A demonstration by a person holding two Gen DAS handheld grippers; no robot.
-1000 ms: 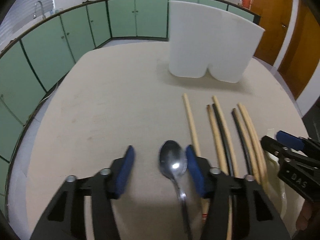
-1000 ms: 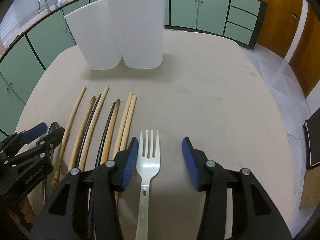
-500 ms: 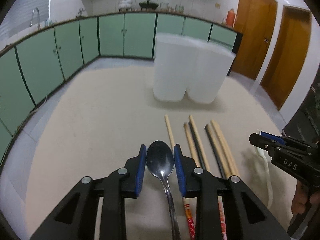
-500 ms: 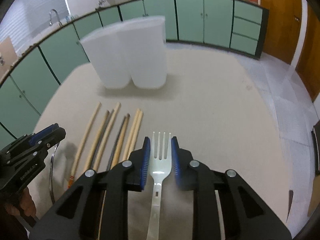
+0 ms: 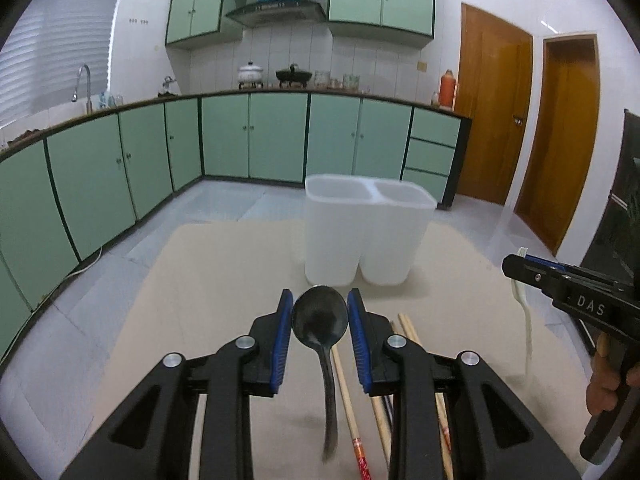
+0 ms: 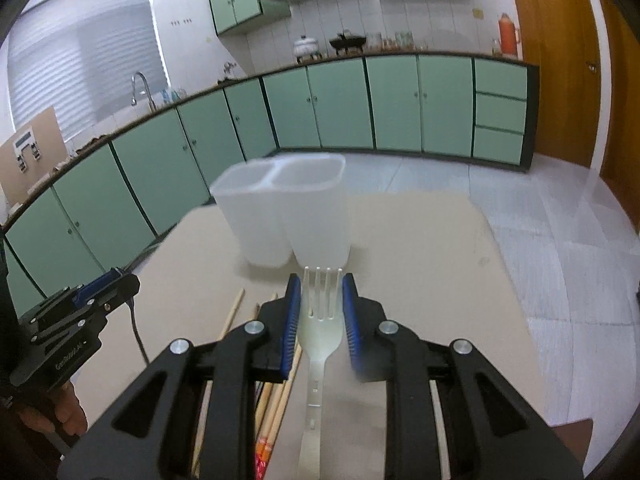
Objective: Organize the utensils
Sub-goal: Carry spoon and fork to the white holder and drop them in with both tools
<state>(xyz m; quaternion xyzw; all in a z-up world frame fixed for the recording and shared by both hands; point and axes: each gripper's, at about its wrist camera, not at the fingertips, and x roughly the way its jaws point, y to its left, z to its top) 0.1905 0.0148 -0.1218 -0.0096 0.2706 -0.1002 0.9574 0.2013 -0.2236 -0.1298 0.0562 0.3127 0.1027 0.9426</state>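
I am now lifting both utensils off the tabletop (image 5: 224, 280), where a second ago they lay flat. My left hand-held gripper (image 5: 319, 334) is pinching the spoon (image 5: 319, 322); my right hand-held gripper (image 6: 320, 312) is pinching the white fork (image 6: 320, 320). The chopsticks (image 5: 344, 384) are staying on the tabletop. The white two-compartment holder (image 5: 366, 236) is standing ahead, nothing visible inside.

Green cabinets (image 5: 256, 140) line white-tiled walls; brown doors (image 5: 496, 116) right; grey floor (image 6: 560, 220).
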